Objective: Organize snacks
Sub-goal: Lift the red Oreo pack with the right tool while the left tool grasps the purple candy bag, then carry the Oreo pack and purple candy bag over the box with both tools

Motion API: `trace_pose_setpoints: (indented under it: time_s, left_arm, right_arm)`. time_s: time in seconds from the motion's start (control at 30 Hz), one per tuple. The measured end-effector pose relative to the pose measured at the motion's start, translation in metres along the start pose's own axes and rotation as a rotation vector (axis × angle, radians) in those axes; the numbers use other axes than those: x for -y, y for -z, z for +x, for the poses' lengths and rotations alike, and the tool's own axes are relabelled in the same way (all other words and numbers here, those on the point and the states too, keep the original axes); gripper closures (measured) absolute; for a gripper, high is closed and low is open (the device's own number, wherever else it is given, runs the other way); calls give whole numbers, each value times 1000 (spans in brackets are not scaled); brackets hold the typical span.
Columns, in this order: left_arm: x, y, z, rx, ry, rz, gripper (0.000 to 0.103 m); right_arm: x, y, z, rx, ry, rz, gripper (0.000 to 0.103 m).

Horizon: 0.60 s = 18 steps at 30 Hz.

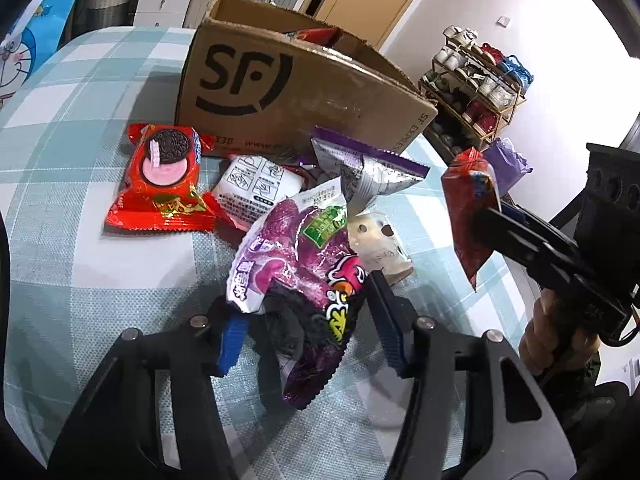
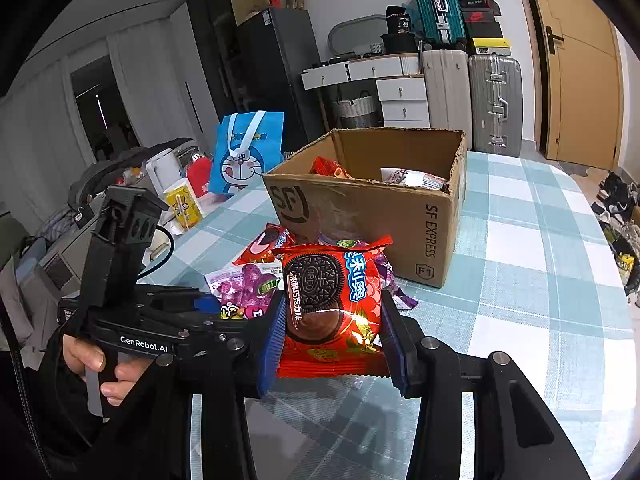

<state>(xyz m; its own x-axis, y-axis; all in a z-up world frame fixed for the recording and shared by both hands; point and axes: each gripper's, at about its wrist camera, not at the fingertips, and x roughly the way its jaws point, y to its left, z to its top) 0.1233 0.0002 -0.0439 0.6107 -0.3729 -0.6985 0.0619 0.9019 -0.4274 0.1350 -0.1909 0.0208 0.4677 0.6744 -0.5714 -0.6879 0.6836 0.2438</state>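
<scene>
My left gripper [image 1: 304, 332] is shut on a purple snack bag [image 1: 296, 264] and holds it just above the checked table [image 1: 80, 168]. My right gripper [image 2: 330, 344] is shut on a red Oreo pack [image 2: 328, 304], lifted above the table; it shows at the right of the left wrist view [image 1: 470, 216]. An open SF cardboard box [image 1: 288, 92] stands behind the snack pile and holds some snacks [image 2: 412, 179]. Another red Oreo pack [image 1: 160, 180], a white sachet [image 1: 256, 192], a purple-edged silver packet [image 1: 368, 168] and a beige wrapped snack [image 1: 380, 248] lie on the table.
A blue Doraemon bag [image 2: 244, 156], a yellow carton [image 2: 184, 204] and a white kettle [image 2: 160, 168] stand at the table's far left. Suitcases [image 2: 472, 100] and drawers stand behind. A shoe rack [image 1: 472, 88] is past the table's edge.
</scene>
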Motion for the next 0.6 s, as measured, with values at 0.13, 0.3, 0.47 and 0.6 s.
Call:
trace_pose_setpoints:
  time_s: [0.13,0.3,0.47,0.6]
  left_arm:
    - [7,0,-9,31,6,23,56]
    - [11,-1,-23,60,-11,47,56]
    - [10,0,-31,77,-21,44,56]
    - [7,5,-40,87,-26,41,56]
  right_arm:
    - [0,0,-1,3,0,-3,59]
    - [3,0,-3,12,1,3,59]
    - [4,-1,-5,22,5,10,59]
    - [4,-1,-5,25,6,10,59]
